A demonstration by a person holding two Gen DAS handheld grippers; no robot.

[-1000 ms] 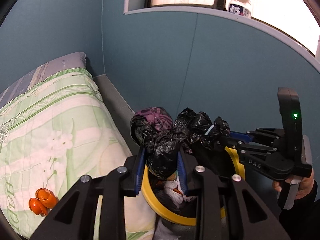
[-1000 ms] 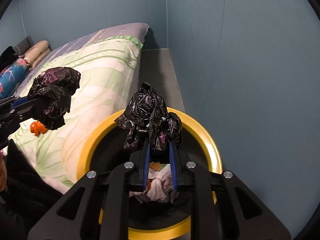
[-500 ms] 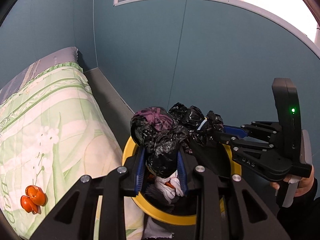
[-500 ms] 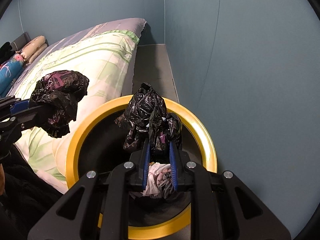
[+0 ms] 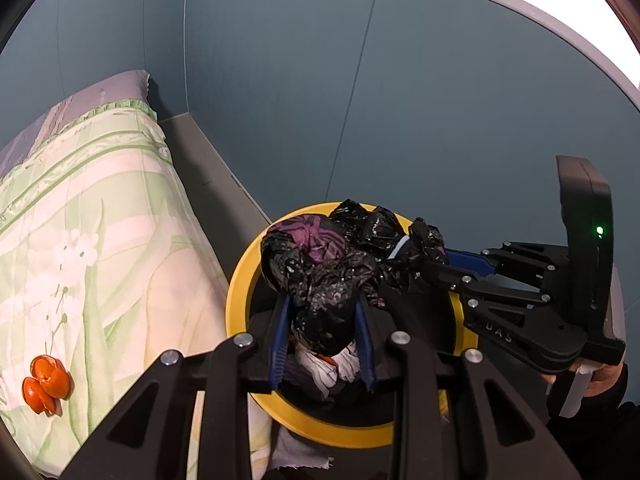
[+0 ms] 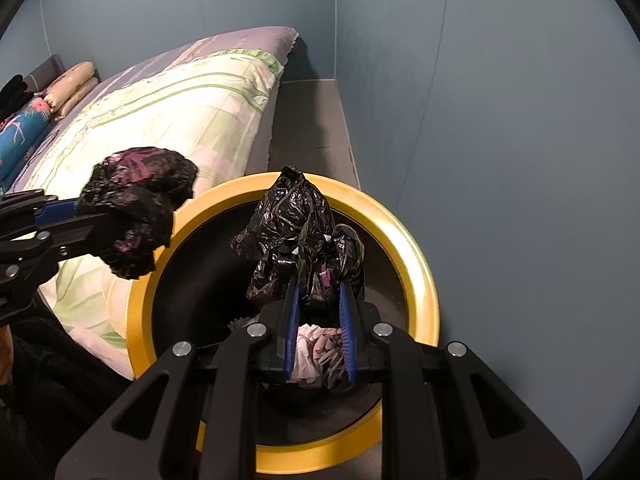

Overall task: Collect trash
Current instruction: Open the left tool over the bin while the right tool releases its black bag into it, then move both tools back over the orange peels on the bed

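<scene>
My left gripper is shut on a crumpled bunch of black plastic bag with purple showing through it. It hangs over the near left part of the yellow-rimmed bin. My right gripper is shut on a second black bag bunch, held above the middle of the bin. In the left wrist view the right gripper comes in from the right, and the two bunches sit close together. White crumpled tissue lies inside the bin. An orange peel rests on the bed.
A bed with a green flowered quilt runs along the bin's left side. Blue walls close in behind and to the right. A grey ledge lies between the bed and the wall. Pillows sit at the far end.
My left gripper has carried its black bunch down and towards the bin, from over the bed to above the yellow rim. The right gripper has held its place over the bin.
</scene>
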